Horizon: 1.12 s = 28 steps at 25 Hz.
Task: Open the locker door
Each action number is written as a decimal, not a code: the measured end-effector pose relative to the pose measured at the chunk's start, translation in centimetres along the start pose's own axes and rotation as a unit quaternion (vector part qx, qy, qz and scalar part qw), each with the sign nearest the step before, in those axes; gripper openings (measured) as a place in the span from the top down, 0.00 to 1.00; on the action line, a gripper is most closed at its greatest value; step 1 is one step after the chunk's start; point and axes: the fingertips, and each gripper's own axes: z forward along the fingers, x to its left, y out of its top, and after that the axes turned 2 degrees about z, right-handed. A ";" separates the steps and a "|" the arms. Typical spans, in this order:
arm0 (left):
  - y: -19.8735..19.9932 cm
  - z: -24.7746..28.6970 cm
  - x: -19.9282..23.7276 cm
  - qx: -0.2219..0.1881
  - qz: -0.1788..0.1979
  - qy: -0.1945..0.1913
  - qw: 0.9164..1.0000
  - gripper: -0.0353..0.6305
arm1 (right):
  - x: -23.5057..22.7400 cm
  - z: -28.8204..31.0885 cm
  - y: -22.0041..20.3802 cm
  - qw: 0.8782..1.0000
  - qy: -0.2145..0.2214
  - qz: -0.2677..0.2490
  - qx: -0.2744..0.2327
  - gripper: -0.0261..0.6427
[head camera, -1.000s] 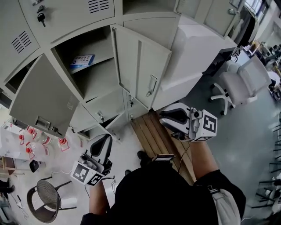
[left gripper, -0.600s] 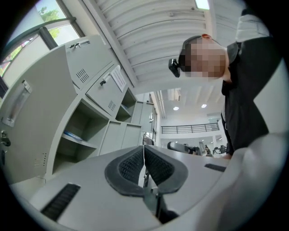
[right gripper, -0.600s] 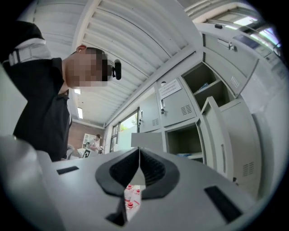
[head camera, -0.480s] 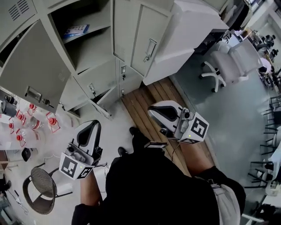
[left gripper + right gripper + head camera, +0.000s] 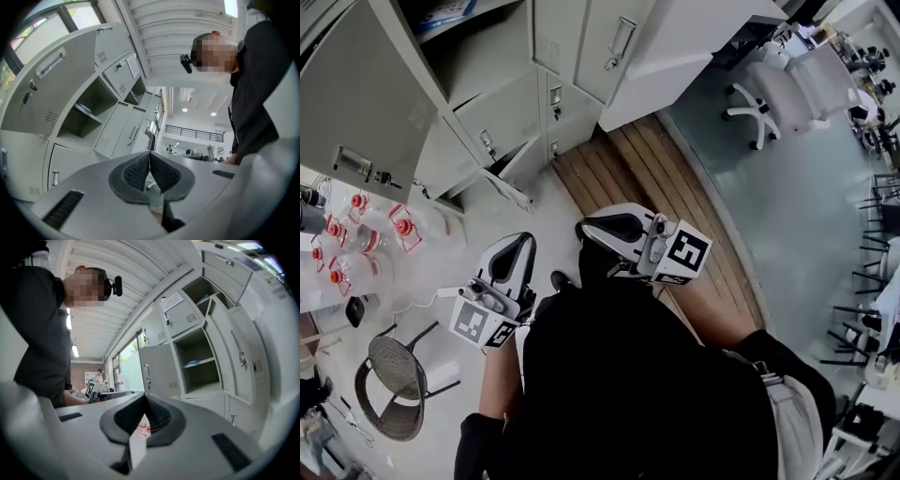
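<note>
The locker door stood swung wide open at the upper left of the head view, a plain grey panel with a recessed handle near its lower edge. Beside it the compartment it belongs to lay open, with a blue packet on the shelf at the very top of the frame. A second door, with a bar handle, also stood open on the far side of that compartment. Below, a small lower door hung ajar close to the floor.

Neither tool touched the lockers; both were held well apart from them, close to the person's black top. The left tool pointed toward the lockers, and in the left gripper view its ribbed pads met at the tips with nothing between them. The right tool sat just beside it to the right. Its jaws had just been closing, and in the right gripper view they stood together, empty.

Wooden slats lay on the floor in front of the lockers. Clear bottles with red caps stood at the left edge, with a mesh chair below them. A white office chair stood at the upper right.
</note>
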 end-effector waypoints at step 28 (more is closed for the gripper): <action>-1.9 0.7 -0.3 0.035 -0.024 -0.029 0.999 0.92 | -0.5 2.3 -0.6 1.000 -0.025 -0.005 -0.002 0.94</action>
